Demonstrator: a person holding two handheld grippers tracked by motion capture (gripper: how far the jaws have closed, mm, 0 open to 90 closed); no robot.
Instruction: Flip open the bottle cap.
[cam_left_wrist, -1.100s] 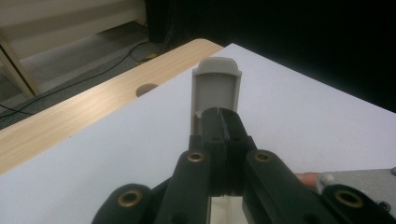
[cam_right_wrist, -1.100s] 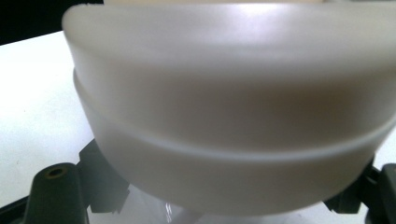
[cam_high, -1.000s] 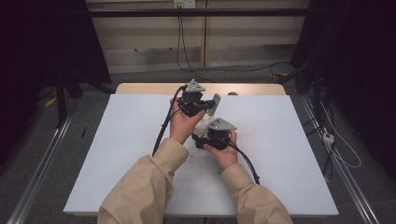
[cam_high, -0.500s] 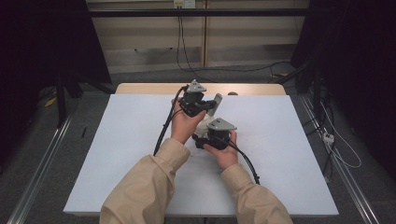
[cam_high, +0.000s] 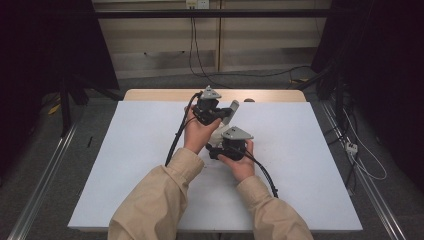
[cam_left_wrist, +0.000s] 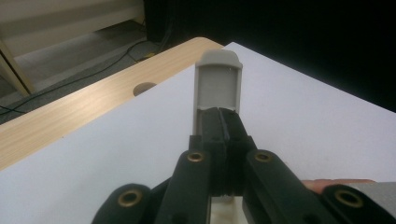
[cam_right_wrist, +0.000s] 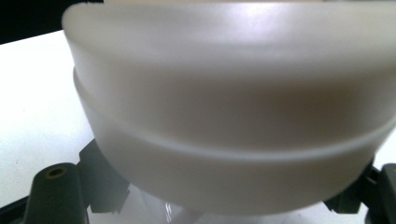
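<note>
High view: gripping with both hands over the middle of the white table (cam_high: 125, 165). Left gripper (cam_high: 212, 111) sitting farther from the person, clamping shut on a flat grey handle (cam_high: 231, 111) slanting up to the right. Right gripper (cam_high: 220, 150) lying nearer, just beside the left hand (cam_high: 197, 135), closing tight on a whitish rounded container (cam_high: 216, 134).

Left gripper view: pinching the grey handle (cam_left_wrist: 217, 88) between closed jaws, its rounded end pointing toward the table's wooden edge (cam_left_wrist: 70, 116).

Right gripper view: crowding the lens with the whitish rounded container (cam_right_wrist: 224, 116), a ridge running around it.
</note>
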